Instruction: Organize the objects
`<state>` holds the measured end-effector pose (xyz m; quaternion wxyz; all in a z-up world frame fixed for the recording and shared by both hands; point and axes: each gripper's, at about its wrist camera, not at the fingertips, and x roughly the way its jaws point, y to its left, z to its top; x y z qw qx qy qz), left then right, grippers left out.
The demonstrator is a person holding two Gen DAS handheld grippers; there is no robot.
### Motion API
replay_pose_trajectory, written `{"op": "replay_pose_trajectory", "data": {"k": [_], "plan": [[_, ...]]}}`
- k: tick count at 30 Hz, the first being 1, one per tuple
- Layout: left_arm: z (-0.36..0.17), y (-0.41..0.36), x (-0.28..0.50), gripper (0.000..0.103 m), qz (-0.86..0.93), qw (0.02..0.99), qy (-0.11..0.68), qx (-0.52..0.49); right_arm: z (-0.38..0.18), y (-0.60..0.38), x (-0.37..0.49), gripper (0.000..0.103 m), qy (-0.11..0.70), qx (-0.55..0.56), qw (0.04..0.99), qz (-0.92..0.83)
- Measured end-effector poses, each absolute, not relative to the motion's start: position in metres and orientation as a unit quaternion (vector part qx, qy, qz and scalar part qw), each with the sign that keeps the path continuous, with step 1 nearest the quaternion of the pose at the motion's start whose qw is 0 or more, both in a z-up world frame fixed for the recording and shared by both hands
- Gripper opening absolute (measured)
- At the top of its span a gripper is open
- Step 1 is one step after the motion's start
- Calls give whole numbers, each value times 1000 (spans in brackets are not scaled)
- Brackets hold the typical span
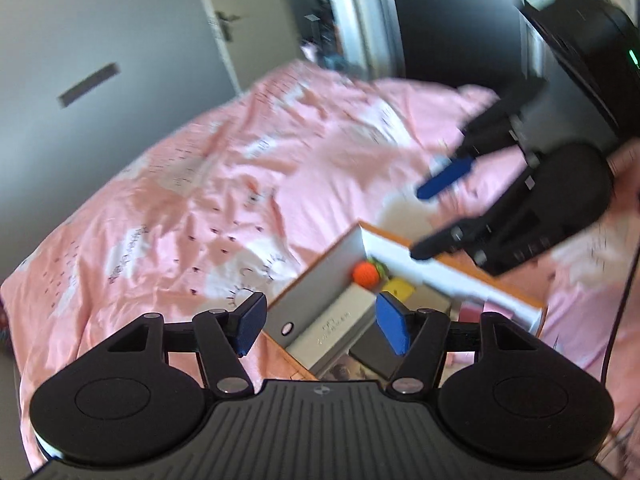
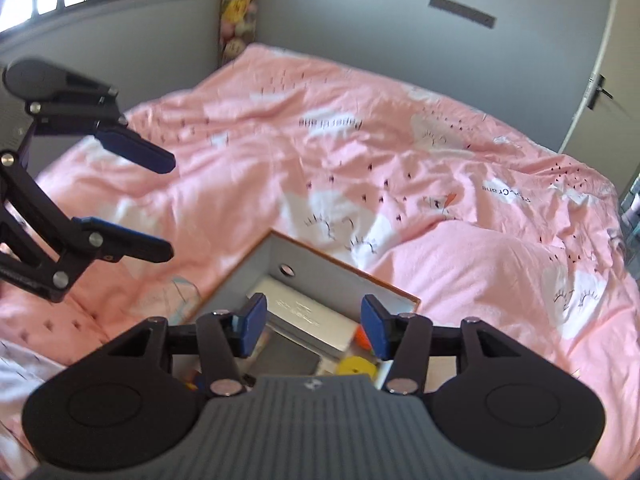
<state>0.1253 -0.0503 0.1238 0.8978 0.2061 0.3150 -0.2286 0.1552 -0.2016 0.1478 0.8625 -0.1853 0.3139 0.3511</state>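
Both grippers, left (image 1: 320, 326) and right (image 2: 312, 330), hang empty with jaws wide, directly above the orange-edged white cardboard box (image 1: 400, 246) on the pink bedspread (image 1: 240, 168).

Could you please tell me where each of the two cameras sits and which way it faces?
Left wrist: on the left gripper, looking down over the open white box with orange edges on the pink bedspread; jaws open, right gripper ahead.
Right wrist: on the right gripper, facing the box; left gripper visible, open.
Shared: box, bedspread, orange ball.
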Motion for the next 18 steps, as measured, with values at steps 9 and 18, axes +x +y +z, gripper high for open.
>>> {"op": "replay_pose_trajectory", "data": {"k": [9, 18], "plan": [[132, -30, 51, 88, -90, 958, 255, 95, 146, -212, 63, 84, 212, -98, 915, 329], [82, -16, 17, 90, 4, 970, 244, 19, 103, -221, 9, 96, 158, -52, 956, 240]]}}
